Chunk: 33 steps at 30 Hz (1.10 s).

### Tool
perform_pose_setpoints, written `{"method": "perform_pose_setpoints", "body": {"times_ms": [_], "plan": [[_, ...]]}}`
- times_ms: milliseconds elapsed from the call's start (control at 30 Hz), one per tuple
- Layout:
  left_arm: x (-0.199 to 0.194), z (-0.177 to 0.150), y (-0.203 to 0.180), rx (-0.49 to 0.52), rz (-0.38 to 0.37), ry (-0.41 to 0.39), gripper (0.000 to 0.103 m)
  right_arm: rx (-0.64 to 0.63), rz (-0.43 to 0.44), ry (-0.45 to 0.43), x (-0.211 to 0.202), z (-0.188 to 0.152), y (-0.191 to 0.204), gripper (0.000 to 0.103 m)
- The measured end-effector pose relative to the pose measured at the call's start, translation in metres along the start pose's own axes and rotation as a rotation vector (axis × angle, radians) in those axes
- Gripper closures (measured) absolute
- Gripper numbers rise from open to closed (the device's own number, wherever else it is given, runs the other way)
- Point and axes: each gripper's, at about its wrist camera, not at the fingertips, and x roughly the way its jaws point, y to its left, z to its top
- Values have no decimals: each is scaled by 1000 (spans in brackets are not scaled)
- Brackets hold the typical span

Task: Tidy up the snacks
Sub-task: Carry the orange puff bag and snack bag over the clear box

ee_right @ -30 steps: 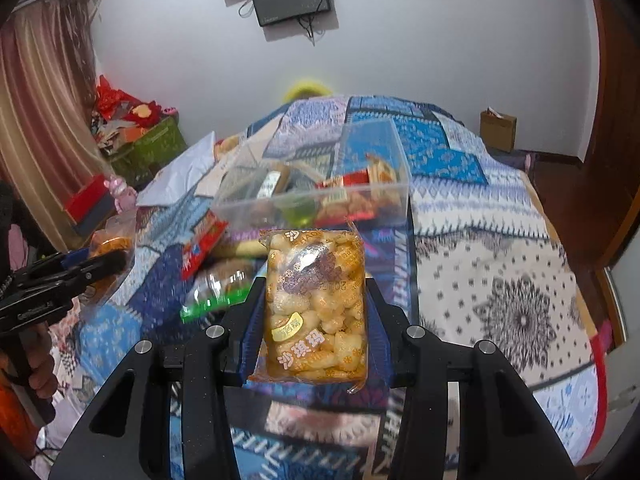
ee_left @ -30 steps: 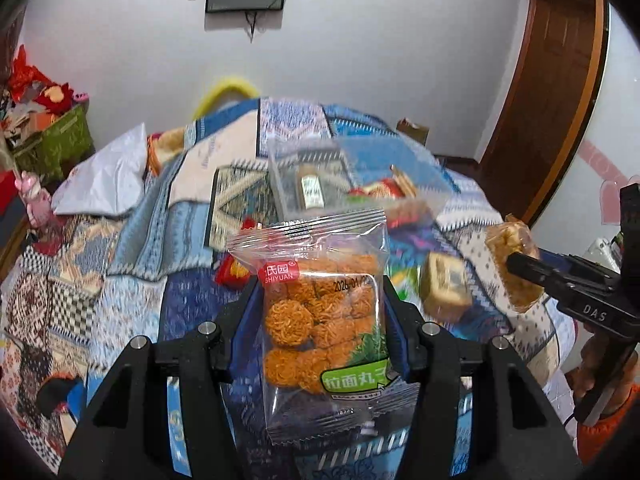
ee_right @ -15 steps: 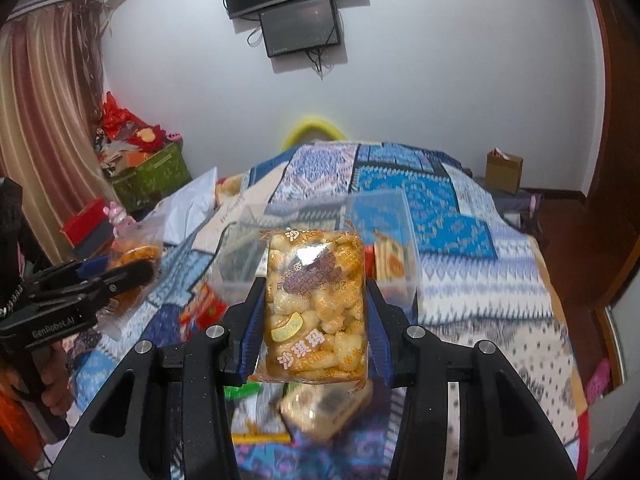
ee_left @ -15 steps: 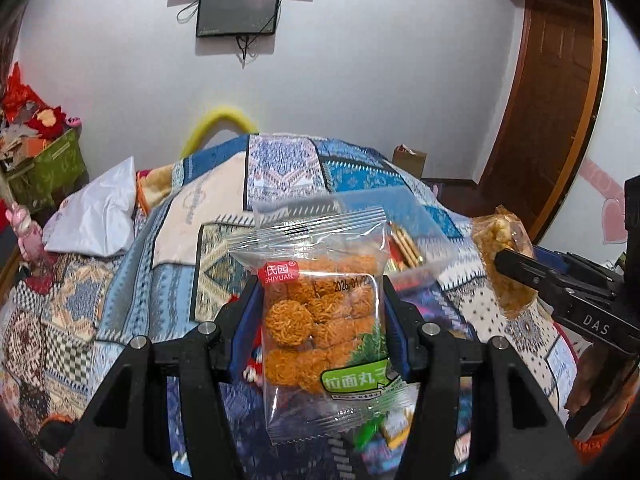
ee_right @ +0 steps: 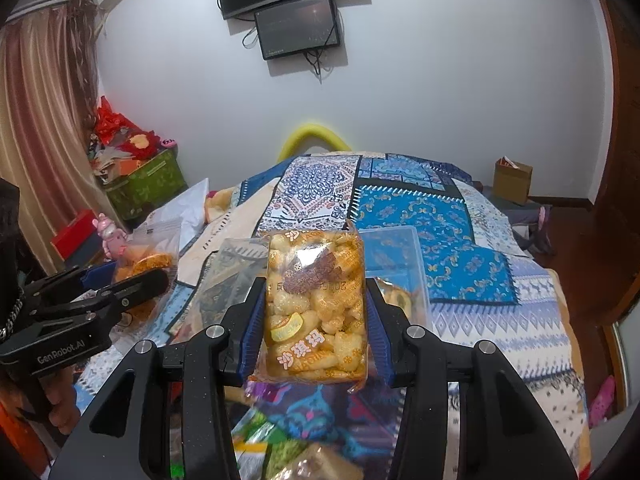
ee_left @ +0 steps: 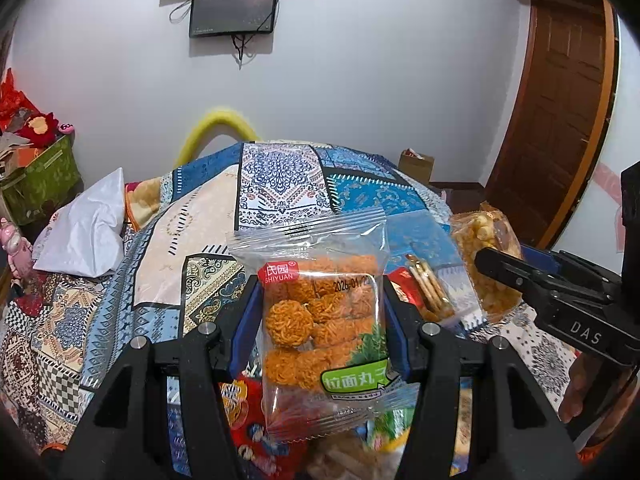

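Snacks fill both grippers. Clamped between the blue pads of the left gripper is a clear plastic packet of orange noodle balls, held upright, with a red tag reading "SHIYUAN", a printed date beginning "2026-01" and a green label with white Chinese characters. The right gripper squeezes a clear packet of pale yellow puffed-rice squares, also upright, with white Chinese characters low on its front (the small yellow sticker is too blurred to read). Each gripper angles downward over the patchwork blue-and-cream bedspread. Seen from the left wrist, the right gripper's black body carries the letters "DAS"; seen from the right wrist, the left one reads "GenRobot.AI", with a hand gripping its handle below. Just beyond both packets, near the middle of the bed, sits a clear plastic storage box holding other snacks. More loose wrapped snacks lie blurred on the bed's near edge beneath the fingers.
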Motion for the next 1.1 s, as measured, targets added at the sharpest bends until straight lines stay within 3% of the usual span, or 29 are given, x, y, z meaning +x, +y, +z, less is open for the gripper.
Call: {"method": "perform_pose_setpoints", "body": {"times_ms": [633, 900, 1100], "plan": [[96, -18, 0, 38, 10, 165, 48, -2, 32, 177, 83, -8, -9, 61], [107, -20, 0, 48, 14, 202, 48, -26, 14, 222, 93, -19, -6, 61], [114, -25, 7, -20, -35, 273, 44, -19, 17, 266, 95, -23, -10, 60]]}}
